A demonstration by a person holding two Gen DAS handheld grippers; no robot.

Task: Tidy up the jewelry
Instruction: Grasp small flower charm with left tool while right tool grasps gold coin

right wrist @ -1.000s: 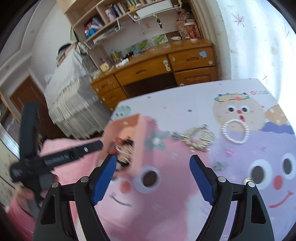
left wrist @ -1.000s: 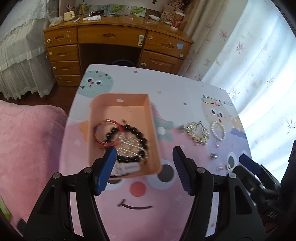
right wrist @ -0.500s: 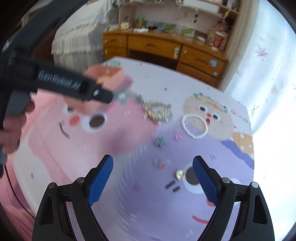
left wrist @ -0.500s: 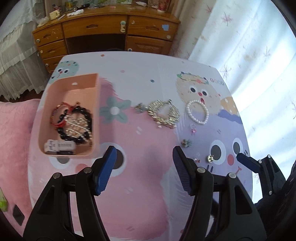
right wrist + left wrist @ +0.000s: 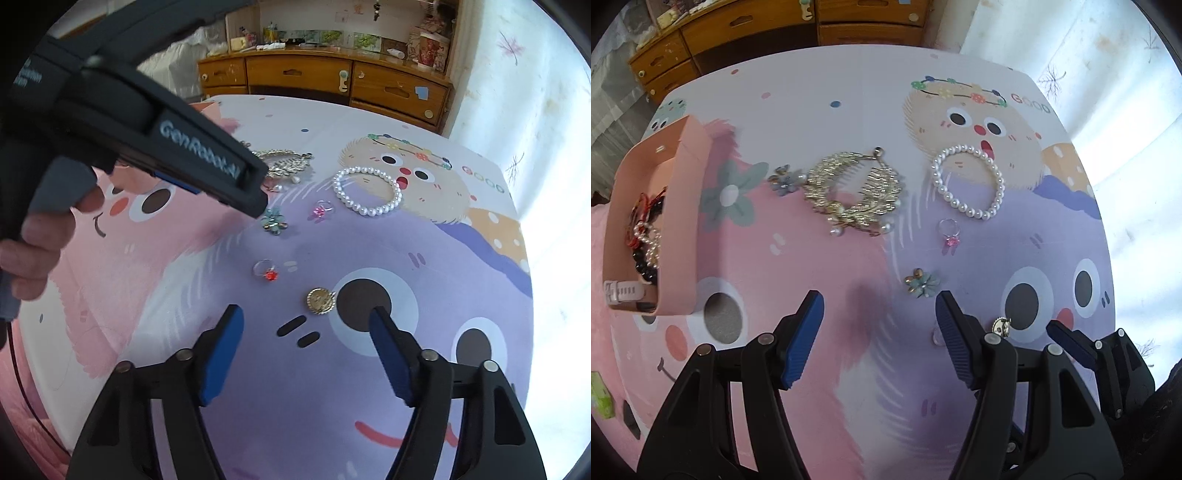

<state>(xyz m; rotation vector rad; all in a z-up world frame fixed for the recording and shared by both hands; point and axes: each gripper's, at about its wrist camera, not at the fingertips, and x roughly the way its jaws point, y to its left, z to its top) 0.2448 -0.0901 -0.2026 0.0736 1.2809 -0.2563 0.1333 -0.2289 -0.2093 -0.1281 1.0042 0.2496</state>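
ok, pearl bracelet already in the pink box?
No, the pearl bracelet lies flat on the table mat, well right of the pink box, with the gold hair comb between them.

Wooden desk (image 5: pixel 325 79) with drawers beyond the cartoon-print table (image 5: pixel 258 369); bright floral curtain (image 5: pixel 517 74) alongside.

— Was any writing readable?

— Yes. The left tool (image 5: pixel 207 158) carried white letters along its black side, "GenRobot.AI", seen from the right wrist view. More lettering sat farther back on its body, too blurred to read.

— Anything on the bench?

— The printed cover on the bench (image 5: pixel 871 92) bore "GOOD" (image 5: pixel 1030 105) beside the cartoon face; in the right wrist view those letters were too small to tell.
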